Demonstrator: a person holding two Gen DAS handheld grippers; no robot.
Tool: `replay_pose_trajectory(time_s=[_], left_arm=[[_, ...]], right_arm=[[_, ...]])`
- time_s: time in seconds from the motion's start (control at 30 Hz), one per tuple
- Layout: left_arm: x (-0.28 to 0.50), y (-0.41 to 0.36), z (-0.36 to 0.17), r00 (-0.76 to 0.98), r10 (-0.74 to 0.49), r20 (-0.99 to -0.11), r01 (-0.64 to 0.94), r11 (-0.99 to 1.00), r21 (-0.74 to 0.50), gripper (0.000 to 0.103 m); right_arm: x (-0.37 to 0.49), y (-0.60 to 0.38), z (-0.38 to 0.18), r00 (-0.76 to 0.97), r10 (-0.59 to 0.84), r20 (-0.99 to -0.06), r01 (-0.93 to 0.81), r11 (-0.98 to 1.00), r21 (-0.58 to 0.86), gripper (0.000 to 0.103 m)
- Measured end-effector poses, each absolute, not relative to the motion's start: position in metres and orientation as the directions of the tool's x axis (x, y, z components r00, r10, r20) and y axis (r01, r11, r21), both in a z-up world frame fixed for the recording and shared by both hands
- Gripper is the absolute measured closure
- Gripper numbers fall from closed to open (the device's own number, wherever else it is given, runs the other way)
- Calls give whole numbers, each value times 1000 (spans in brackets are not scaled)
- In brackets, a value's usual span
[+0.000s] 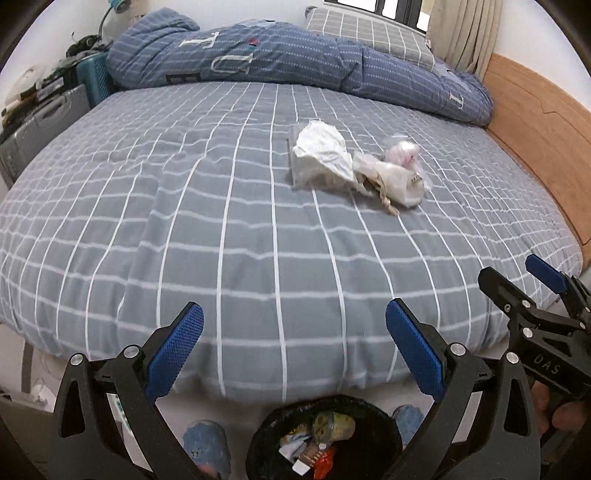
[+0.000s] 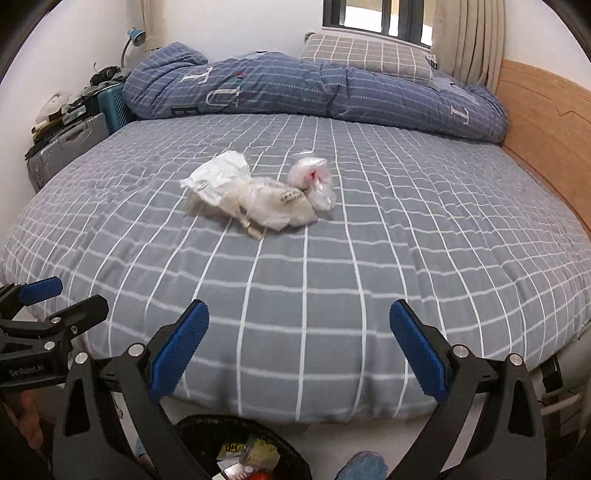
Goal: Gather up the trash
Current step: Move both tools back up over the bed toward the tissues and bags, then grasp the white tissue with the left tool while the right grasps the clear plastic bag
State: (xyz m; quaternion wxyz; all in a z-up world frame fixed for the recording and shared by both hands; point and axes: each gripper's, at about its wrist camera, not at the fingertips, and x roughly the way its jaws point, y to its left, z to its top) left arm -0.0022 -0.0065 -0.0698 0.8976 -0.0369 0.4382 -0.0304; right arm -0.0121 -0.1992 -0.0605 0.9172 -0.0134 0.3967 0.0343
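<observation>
A pile of trash lies on the grey checked bed [image 1: 184, 229]: a crumpled white tissue [image 1: 323, 146], a clear plastic bag [image 1: 391, 177] and a small clear wrapper with pink inside [image 1: 404, 151]. The same tissue [image 2: 218, 177], bag [image 2: 273, 206] and wrapper [image 2: 312, 177] lie in the right wrist view. A black-lined trash bin [image 1: 325, 439] with several scraps inside stands on the floor below the bed edge; it also shows in the right wrist view [image 2: 236, 450]. My left gripper [image 1: 295, 332] is open and empty above the bin. My right gripper [image 2: 299, 332] is open and empty beside it.
A rolled blue duvet [image 1: 295, 62] and a checked pillow [image 1: 369, 31] lie at the far side. A wooden headboard [image 1: 535, 122] runs along the right. A grey case [image 1: 40, 129] and a teal box [image 1: 92, 77] stand at the left. Blue slippers [image 1: 207, 443] are on the floor.
</observation>
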Motion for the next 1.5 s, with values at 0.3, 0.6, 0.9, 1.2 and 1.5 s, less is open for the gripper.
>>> replay_pose_trajectory(time_s=[0.3,0.6,0.9,1.2,1.5], left_arm=[[51,-9,-66,628,-82,-774,22,996,-87,6],[108,-14,-64,640,-76,-764,19,996,-84,6],[164,-24,-68,643,-79,-762,49,997,-62,8],[204,-40,-81,613,-113,-782,109,992,-59,19],[219,-47,-101,568,-127,-813,144,988,-53,53]], right_arm=[[48,-215,-64,682,48,-730,-47,999,22,10],[100,-220,-68,688,40,-724,-35,999,21,10],[151,-224,-76,676,17,-736,-29,1000,-4,14],[189,-220,-86,663,16,-749,-34,999,-9,15],[210,-211,-98,645,35,-763,-55,998,0,20]])
